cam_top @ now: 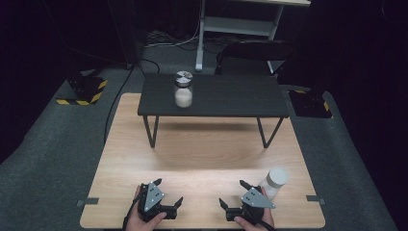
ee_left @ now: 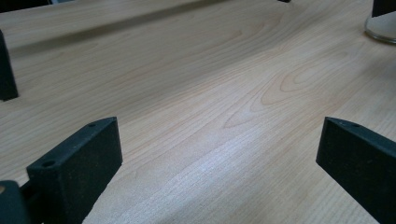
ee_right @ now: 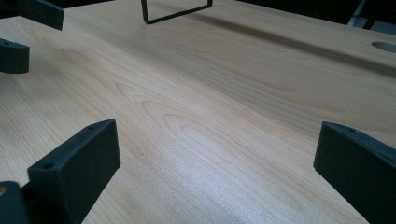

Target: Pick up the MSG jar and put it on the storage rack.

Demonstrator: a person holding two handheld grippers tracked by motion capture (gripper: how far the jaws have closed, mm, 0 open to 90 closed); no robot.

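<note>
A glass jar with a metal lid and white powder inside stands on a low black shelf at the far side of the wooden table. A second jar with a white lid stands on the table near the front right, just right of my right gripper; its base appears at the top right of the left gripper view. My left gripper rests near the front edge. Both grippers are open wide over bare wood, holding nothing.
The shelf's thin wire legs stand on the table, and one leg appears in the right gripper view. Grey carpet surrounds the table. A black chair and a white desk frame sit behind.
</note>
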